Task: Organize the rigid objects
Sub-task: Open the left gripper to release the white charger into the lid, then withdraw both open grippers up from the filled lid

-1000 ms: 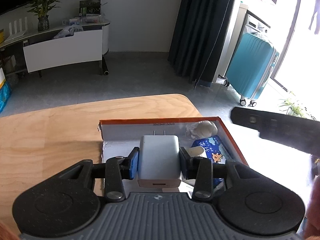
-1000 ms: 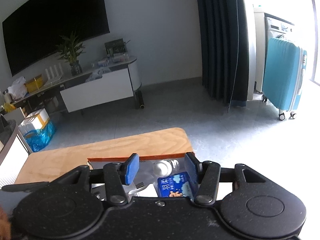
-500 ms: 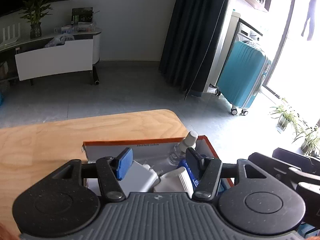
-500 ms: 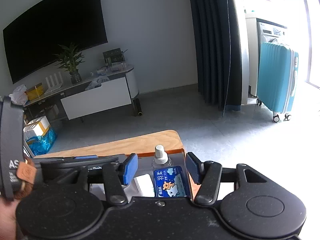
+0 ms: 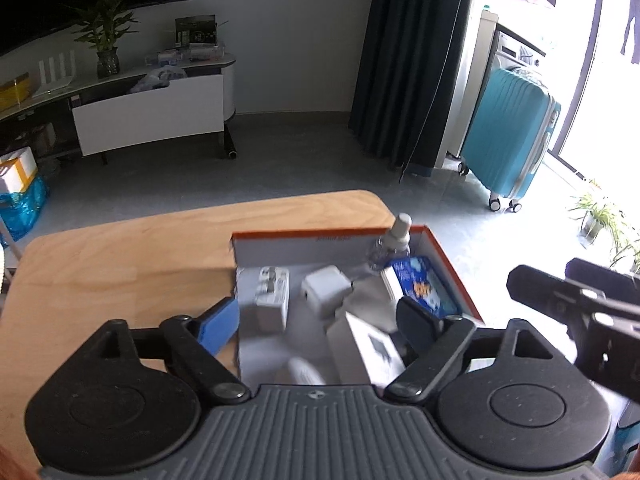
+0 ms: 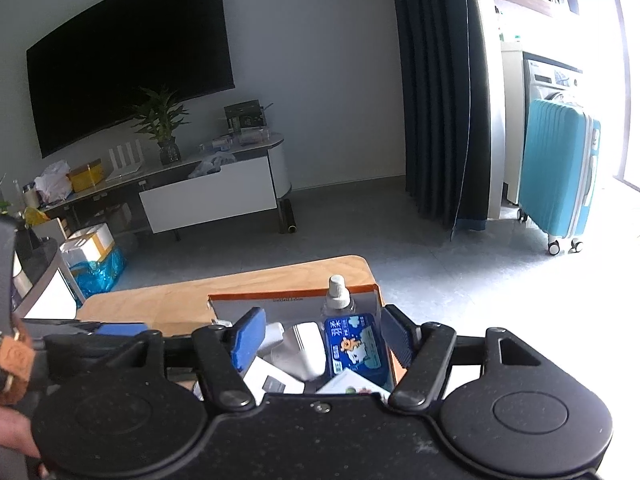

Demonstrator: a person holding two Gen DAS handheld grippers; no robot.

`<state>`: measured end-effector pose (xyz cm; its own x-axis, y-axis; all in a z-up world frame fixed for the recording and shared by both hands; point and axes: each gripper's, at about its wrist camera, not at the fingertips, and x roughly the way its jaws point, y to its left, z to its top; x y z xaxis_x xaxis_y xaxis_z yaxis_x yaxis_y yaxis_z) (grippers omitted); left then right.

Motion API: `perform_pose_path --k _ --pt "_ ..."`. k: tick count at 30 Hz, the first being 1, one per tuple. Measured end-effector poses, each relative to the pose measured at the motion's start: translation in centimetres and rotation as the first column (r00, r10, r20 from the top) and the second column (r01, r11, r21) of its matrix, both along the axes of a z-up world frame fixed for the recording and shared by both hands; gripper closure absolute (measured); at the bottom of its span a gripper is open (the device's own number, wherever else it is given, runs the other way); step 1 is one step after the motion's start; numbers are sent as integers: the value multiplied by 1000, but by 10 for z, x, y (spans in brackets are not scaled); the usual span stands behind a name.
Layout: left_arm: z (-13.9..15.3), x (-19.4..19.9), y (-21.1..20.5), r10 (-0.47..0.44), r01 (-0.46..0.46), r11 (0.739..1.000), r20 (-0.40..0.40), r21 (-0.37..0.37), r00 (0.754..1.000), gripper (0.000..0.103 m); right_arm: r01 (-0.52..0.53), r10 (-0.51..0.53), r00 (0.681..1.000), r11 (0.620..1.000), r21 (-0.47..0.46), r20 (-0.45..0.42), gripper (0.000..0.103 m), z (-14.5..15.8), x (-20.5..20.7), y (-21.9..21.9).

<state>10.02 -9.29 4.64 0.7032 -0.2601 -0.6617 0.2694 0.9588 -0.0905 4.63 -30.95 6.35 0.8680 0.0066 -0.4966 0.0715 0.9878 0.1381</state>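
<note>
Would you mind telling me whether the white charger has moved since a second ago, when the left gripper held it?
Yes. The white charger now lies loose on the floor of the orange-rimmed box, beyond the opening left gripper.

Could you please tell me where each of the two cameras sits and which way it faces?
Left wrist: behind the left claw, angled down at the box on the wooden table; right claw at right.
Right wrist: behind the right claw, facing the bottle; a hand at left.
Shared: box, bottle, blue suitcase.
</note>
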Motion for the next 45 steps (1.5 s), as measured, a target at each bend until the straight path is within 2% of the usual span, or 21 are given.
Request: perform_pose_path --k 6,22,45 --pt "4 -27 10 18 -18 1000 11 5 1000 4 -10 10 1000 1000 -8 -4 23 1 -25 5" --pt "-12 -80 14 77 -76 996 -16 45 997 0 -3 2 999 1000 -7 -45 20 -16 -77 11" --pt "-25 -88 4 96 -91 992 -55 90 994 0 -19 18 996 1000 -12 -84 20 -26 -76 13"
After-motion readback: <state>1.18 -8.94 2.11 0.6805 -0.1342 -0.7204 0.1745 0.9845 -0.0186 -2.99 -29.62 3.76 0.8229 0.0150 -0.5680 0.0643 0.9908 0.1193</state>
